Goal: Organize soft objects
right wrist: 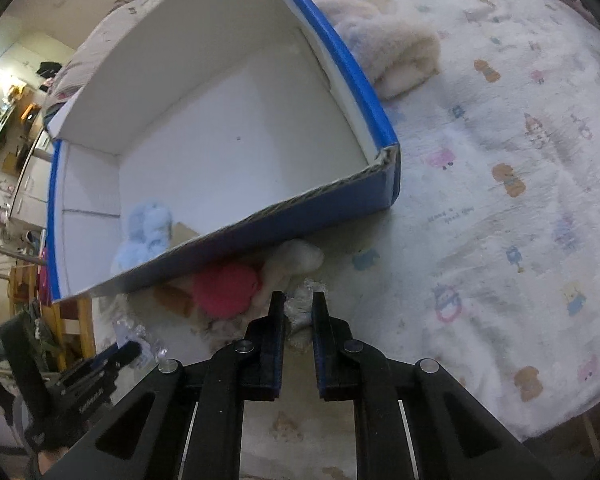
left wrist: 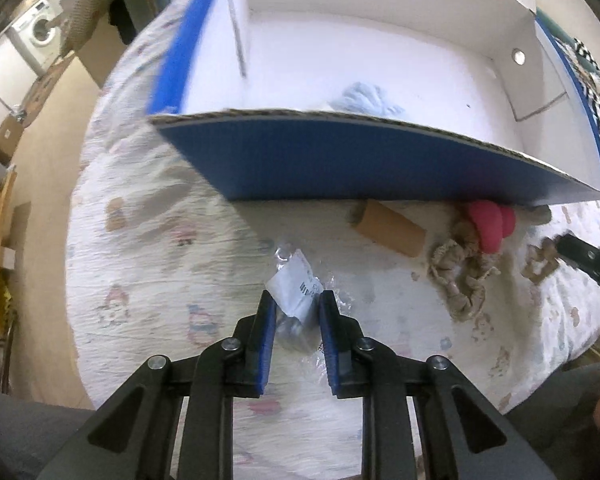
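A blue cardboard box with a white inside lies on the bed and holds a light-blue plush. In front of its near wall lie a brown cardboard tube, a pink soft object and a beige knitted cord. My left gripper is shut on a clear plastic bag with a white label. My right gripper is shut on a pale lumpy end of the knitted cord, just below the pink object and a white fluffy piece. The right gripper also shows at the right edge of the left wrist view.
A cartoon-print bed sheet covers the surface. A cream fleece blanket lies bunched beyond the box's right wall. The bed edge drops off on the left towards a room with a washing machine.
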A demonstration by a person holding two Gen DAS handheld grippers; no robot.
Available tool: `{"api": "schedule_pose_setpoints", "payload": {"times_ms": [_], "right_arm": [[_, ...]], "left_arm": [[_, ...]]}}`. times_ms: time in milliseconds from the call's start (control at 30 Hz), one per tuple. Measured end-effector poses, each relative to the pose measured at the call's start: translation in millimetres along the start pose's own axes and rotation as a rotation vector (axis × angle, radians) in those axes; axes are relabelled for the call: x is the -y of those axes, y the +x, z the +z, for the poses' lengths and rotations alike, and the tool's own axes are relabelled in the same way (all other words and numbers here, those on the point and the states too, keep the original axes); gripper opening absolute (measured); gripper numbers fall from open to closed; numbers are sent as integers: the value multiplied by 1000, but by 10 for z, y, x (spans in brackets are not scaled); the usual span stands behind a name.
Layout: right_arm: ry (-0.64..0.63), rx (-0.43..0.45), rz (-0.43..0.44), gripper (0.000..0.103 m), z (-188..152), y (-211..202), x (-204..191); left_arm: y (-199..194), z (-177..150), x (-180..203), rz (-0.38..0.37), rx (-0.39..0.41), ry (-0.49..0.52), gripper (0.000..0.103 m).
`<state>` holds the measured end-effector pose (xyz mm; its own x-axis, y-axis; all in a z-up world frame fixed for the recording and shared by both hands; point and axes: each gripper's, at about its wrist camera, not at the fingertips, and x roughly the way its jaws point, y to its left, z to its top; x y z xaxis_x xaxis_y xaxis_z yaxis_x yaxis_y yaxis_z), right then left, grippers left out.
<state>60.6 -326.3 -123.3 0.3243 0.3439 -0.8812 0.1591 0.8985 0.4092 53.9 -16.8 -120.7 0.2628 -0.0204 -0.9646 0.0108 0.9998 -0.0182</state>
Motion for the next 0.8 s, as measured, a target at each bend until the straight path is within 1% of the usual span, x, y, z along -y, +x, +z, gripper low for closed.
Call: {"api": "schedule_pose_setpoints", "payload": {"times_ms": [33, 167, 333, 367, 433, 467, 500, 567, 633, 700, 800], "right_arm": [[-9, 4, 1, 14, -18, -22, -35], [-53, 25, 27, 14, -93, -142, -151], [-94, 56, 69, 14, -192, -264, -259], [-101, 61, 75, 14, -201, -281, -290], [-111, 72, 92, 14, -219, -319, -347], [-116, 80, 94, 14, -227, -334, -385], [-119, 88, 99, 14, -238, -342, -421], [-127, 91, 124, 14, -266, -364, -492], [-158, 104, 137, 14, -284, -369, -607], [-195, 120, 151, 14, -290, -392, -710], [-221, 150, 184, 14, -289, -464, -776]], "left_arm": [[-2, -69, -45, 11, 9, -3, 19], [-109, -120, -177, 48, 43, -21, 19], [-211, -231, -113, 72, 65, -31, 19], [-232, -197, -124, 81, 74, -37, 19], [-296, -231, -153, 94, 90, -52, 18], [-238, -230, -122, 93, 93, -58, 18], [-264, -254, -182, 94, 98, -61, 17], [-327, -241, -179, 117, 122, -56, 17], [-418, -252, -151, 125, 145, -58, 17], [-520, -268, -162, 120, 167, -80, 17], [-665, -292, -210, 136, 215, -119, 17]]}}
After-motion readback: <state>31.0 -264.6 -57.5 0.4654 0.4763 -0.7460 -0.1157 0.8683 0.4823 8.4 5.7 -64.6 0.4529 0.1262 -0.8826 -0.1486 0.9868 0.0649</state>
